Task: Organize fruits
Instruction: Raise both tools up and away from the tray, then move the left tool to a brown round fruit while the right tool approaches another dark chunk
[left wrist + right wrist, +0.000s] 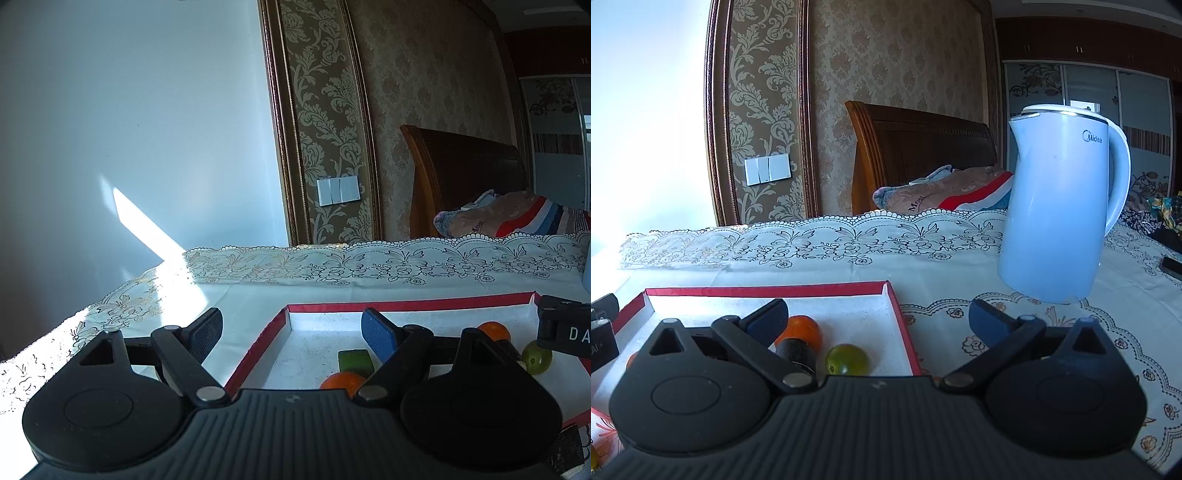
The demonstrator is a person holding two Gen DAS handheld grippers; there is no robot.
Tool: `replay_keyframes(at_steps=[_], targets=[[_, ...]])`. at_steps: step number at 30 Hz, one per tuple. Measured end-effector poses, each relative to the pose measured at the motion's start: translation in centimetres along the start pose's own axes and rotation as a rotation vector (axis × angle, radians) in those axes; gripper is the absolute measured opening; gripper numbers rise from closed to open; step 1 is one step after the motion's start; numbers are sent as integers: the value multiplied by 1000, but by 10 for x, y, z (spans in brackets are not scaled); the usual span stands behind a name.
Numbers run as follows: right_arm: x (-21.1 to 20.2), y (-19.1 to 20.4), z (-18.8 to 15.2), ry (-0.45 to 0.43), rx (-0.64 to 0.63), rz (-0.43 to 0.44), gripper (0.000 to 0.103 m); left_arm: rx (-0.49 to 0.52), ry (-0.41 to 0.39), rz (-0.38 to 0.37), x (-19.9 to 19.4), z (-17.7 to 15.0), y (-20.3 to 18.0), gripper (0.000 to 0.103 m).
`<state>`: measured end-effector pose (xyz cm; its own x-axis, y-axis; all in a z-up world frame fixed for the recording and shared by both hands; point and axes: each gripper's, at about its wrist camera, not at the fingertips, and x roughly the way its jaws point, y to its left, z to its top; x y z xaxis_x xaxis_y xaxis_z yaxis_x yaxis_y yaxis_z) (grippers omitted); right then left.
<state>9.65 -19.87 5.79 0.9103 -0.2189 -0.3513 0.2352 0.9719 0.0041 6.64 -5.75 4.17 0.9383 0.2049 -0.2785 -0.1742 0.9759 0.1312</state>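
A shallow red-rimmed tray (406, 305) (768, 290) with a white floor lies on the lace tablecloth. In it are an orange fruit (343, 380), a green block (355, 361), a second orange fruit (493, 331) (799, 330), a dark cylinder (796, 354) and a green round fruit (537, 357) (847, 359). My left gripper (293, 332) hovers open over the tray's left rim, with nothing between its fingers. My right gripper (879, 317) is open over the tray's right rim, also holding nothing. Each gripper shows at the edge of the other's view.
A pale blue electric kettle (1060, 206) stands on the tablecloth right of the tray. A small dark object (1172, 266) lies at the far right edge. Behind the table are a bed with a wooden headboard (923, 147) and a patterned wall.
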Motion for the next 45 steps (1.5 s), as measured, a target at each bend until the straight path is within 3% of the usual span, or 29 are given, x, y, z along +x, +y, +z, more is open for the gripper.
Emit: replay_keyframes(at_steps=[21,35,45], targets=[[-21,-6,-15,40,-2,84,103,-61,2,-23,-21,-18,37,82],[-55,-17,-37,45,-8,153,103,-73,33,-183,-47,-37,56,82],[-66,-40,-41,42,53,142,103,33,50,-282,-55,-46,40,82]])
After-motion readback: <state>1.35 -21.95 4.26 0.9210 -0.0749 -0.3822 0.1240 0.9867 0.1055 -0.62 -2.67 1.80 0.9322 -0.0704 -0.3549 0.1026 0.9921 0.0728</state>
